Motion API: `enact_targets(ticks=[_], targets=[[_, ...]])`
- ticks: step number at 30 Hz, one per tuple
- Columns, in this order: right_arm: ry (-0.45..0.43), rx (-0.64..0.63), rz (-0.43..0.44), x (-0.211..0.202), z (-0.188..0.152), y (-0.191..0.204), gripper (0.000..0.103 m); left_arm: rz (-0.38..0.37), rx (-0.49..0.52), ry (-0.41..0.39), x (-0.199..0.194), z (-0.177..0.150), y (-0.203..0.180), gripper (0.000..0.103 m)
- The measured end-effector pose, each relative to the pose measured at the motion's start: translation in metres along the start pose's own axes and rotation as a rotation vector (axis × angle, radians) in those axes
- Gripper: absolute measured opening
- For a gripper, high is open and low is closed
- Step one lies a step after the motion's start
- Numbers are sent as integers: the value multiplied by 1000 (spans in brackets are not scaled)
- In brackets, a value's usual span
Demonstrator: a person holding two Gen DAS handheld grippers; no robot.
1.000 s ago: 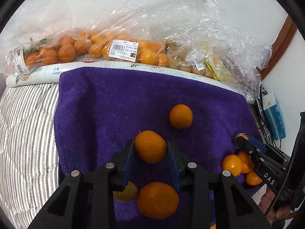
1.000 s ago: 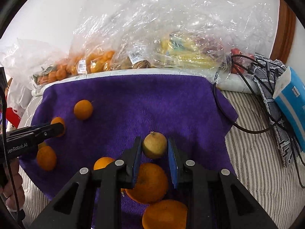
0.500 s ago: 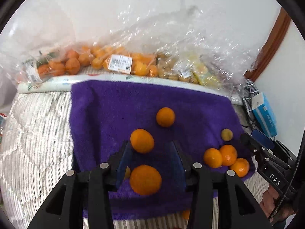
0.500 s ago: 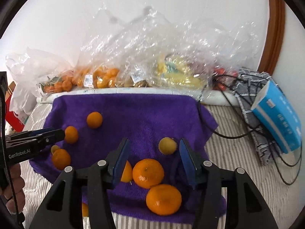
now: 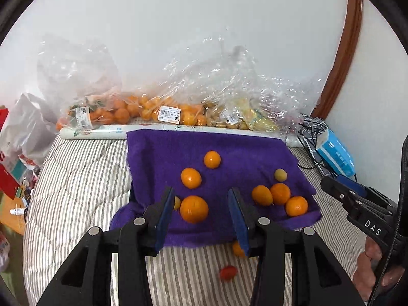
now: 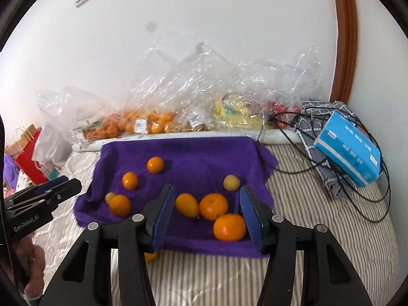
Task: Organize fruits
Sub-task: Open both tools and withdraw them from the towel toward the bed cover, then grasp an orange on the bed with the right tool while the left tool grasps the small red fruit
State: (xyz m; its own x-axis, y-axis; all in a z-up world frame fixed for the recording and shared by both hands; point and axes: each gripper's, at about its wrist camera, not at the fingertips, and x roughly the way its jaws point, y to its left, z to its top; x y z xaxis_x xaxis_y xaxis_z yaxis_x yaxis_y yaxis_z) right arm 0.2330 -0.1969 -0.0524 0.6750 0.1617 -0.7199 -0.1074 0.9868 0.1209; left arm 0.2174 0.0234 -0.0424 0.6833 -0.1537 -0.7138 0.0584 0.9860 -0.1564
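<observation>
A: Where do the fruits lie?

B: Most sit loose on the purple towel [image 5: 229,150] spread over the striped bedcover [image 5: 84,178]. To the left side are two mandarins [image 5: 191,177] and a bigger orange [image 5: 193,209]; toward the right edge, three oranges cluster [image 6: 213,206], touching one another, with a small yellow fruit [image 6: 231,182] just behind them. One orange fruit [image 5: 236,249] and a small red one [image 5: 228,272] lie off the towel, on the bedcover near its front edge.

A: And the tongs?

B: The left tongs [image 5: 201,216] stand apart with nothing between the pads. The right tongs [image 6: 207,216] have just been closing a little, yet they too stand apart and empty; the fruit seen between them lies on the towel beyond.

A: So which step is this?

B: I'd judge it a pause between placements: both tongs empty, raised and looking down over the whole spread, choosing the next piece.

A: What does the next move call for?

B: Probably fetching the strays from the bedcover, or taking more from the clear bags [image 5: 168,112] along the wall. Round fruit rolls on soft cloth, so a centred, gentle pinch matters.
</observation>
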Motion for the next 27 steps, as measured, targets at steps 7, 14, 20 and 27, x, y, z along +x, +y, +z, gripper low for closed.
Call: enact_targets(ticks=[7, 14, 20, 27], targets=[[47, -14, -1, -15, -20, 13, 42, -17, 4, -1, -22, -19, 5, 41], [75, -32, -20, -20, -41, 20, 42, -2, 17, -15, -34, -33, 15, 41], [90, -51, -18, -12, -54, 30, 33, 12, -34, -3, -33, -47, 39, 41], [170, -95, 24, 25, -76, 56, 29, 18, -89, 43, -16, -59, 69, 41]])
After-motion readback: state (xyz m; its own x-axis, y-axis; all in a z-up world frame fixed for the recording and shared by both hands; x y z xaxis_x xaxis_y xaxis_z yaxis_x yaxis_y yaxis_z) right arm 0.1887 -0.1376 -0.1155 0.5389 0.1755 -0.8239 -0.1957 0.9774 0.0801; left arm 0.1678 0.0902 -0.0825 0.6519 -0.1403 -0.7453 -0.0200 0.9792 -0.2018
